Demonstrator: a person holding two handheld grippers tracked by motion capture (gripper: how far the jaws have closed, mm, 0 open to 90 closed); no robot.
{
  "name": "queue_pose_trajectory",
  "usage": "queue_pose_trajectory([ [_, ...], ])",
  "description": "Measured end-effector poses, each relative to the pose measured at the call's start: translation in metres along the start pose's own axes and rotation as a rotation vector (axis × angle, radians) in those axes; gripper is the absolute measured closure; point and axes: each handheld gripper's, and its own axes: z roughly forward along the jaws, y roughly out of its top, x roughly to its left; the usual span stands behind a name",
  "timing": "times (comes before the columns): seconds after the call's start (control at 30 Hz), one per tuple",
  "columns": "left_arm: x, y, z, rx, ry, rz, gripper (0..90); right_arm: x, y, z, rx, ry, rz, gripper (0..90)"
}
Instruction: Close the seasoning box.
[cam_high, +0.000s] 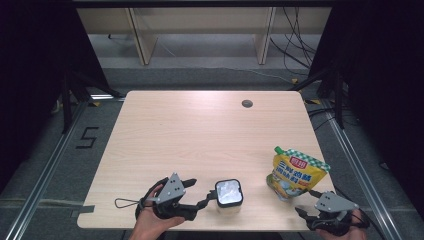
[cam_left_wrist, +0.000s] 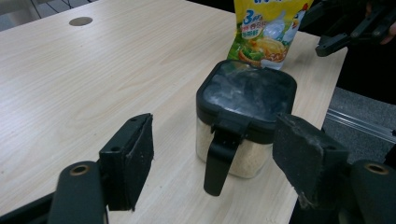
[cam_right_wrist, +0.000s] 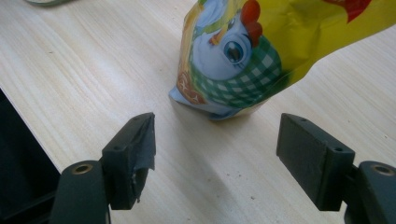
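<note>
A small clear container (cam_high: 229, 195) with a black lid stands near the table's front edge and holds pale grains (cam_left_wrist: 246, 107). Its black latch hangs down the near side. My left gripper (cam_high: 202, 195) is open just left of it. In the left gripper view my left gripper (cam_left_wrist: 215, 137) has its jaws spread wide, short of the container and not touching it. A yellow stand-up pouch (cam_high: 295, 172) with a green check pattern stands to the right (cam_right_wrist: 233, 60). My right gripper (cam_high: 306, 205) is open near the pouch's base, and the right gripper view shows my right gripper (cam_right_wrist: 215, 140) holding nothing.
The wooden table (cam_high: 200, 135) has a round grommet hole (cam_high: 247, 103) near its far edge. The front edge runs close to both grippers. Metal rails, cables and a wooden shelf frame lie beyond the table. The other hand's gripper (cam_left_wrist: 355, 28) appears far off past the pouch.
</note>
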Motion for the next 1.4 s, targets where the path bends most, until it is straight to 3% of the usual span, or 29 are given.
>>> queue_pose_trajectory([
  [0.2, 0.004, -0.013, -0.005, 0.021, 0.023, -0.030, 27.9, 0.000, 0.000, 0.000, 0.000, 0.001, -0.013, 29.2],
  [0.23, 0.006, -0.016, -0.006, 0.020, 0.016, -0.013, 27.8, 0.000, 0.000, 0.000, 0.001, 0.002, -0.013, 29.2],
  [0.27, 0.005, -0.019, -0.007, 0.028, 0.019, -0.046, 27.7, 0.000, 0.000, 0.000, 0.001, 0.002, -0.013, 29.2],
  [0.3, 0.006, -0.022, -0.008, 0.038, 0.026, -0.028, 27.7, 0.000, 0.000, 0.000, 0.000, 0.004, -0.009, 29.2],
  [0.37, 0.006, -0.028, -0.009, 0.042, 0.024, -0.050, 27.6, 0.000, 0.000, 0.000, 0.000, 0.003, -0.009, 29.2],
  [0.43, 0.007, -0.033, -0.013, 0.061, 0.038, -0.031, 27.5, 0.000, 0.000, 0.000, 0.000, 0.003, -0.009, 29.2],
  [0.47, 0.005, -0.035, -0.013, 0.052, 0.039, -0.058, 27.5, 0.001, 0.000, 0.001, 0.003, 0.003, 0.003, 29.2],
  [0.5, 0.007, -0.038, -0.016, 0.059, 0.034, -0.024, 27.5, 0.000, 0.000, 0.001, 0.001, 0.000, -0.013, 29.2],
  [0.6, 0.006, -0.045, -0.020, 0.073, 0.048, -0.023, 27.1, 0.000, 0.000, 0.001, 0.005, 0.002, -0.011, 29.2],
  [0.63, 0.004, -0.048, -0.021, 0.078, 0.055, -0.045, 27.0, 0.000, 0.000, 0.001, 0.006, 0.002, -0.010, 29.2],
  [0.7, 0.003, -0.052, -0.023, 0.081, 0.061, -0.034, 26.9, 0.000, 0.000, 0.001, 0.007, 0.004, -0.012, 29.2],
  [0.73, 0.004, -0.054, -0.026, 0.090, 0.060, -0.008, 26.9, 0.000, 0.000, 0.001, 0.007, 0.003, -0.012, 29.2],
  [0.77, 0.003, -0.057, -0.027, 0.096, 0.070, -0.019, 26.9, 0.001, 0.000, 0.001, 0.008, 0.004, -0.012, 29.2],
  [0.8, 0.003, -0.058, -0.028, 0.099, 0.074, 0.002, 26.9, 0.001, 0.000, 0.001, 0.009, 0.002, -0.013, 29.1],
  [0.83, 0.003, -0.060, -0.031, 0.121, 0.084, 0.005, 26.8, 0.001, 0.000, 0.001, 0.009, 0.001, -0.015, 29.1],
  [0.87, 0.001, -0.063, -0.031, 0.103, 0.085, -0.021, 26.7, 0.001, 0.000, 0.001, 0.008, 0.000, -0.018, 29.1],
  [0.97, -0.001, -0.069, -0.032, 0.107, 0.090, -0.037, 26.5, 0.001, 0.000, 0.001, 0.011, 0.000, -0.013, 28.9],
  [1.07, 0.001, -0.074, -0.036, 0.138, 0.102, 0.015, 26.4, 0.001, 0.000, 0.002, 0.013, 0.001, -0.019, 28.8],
  [1.1, -0.001, -0.076, -0.037, 0.152, 0.115, -0.008, 26.2, 0.001, 0.000, 0.002, 0.014, 0.001, -0.019, 28.6],
  [1.17, -0.003, -0.078, -0.035, 0.150, 0.102, -0.020, 26.0, 0.001, 0.000, 0.003, 0.018, -0.001, -0.026, 28.1],
  [1.2, -0.001, -0.078, -0.036, 0.170, 0.107, 0.003, 26.0, 0.002, 0.000, 0.002, 0.023, 0.001, -0.019, 28.1],
  [1.3, -0.001, -0.079, -0.033, 0.160, 0.113, -0.001, 25.8, 0.002, 0.000, 0.003, 0.025, 0.000, -0.021, 28.1],
  [1.4, 0.001, -0.080, -0.033, 0.190, 0.115, 0.013, 25.8, 0.002, 0.000, 0.004, 0.029, 0.003, -0.023, 28.0],
])
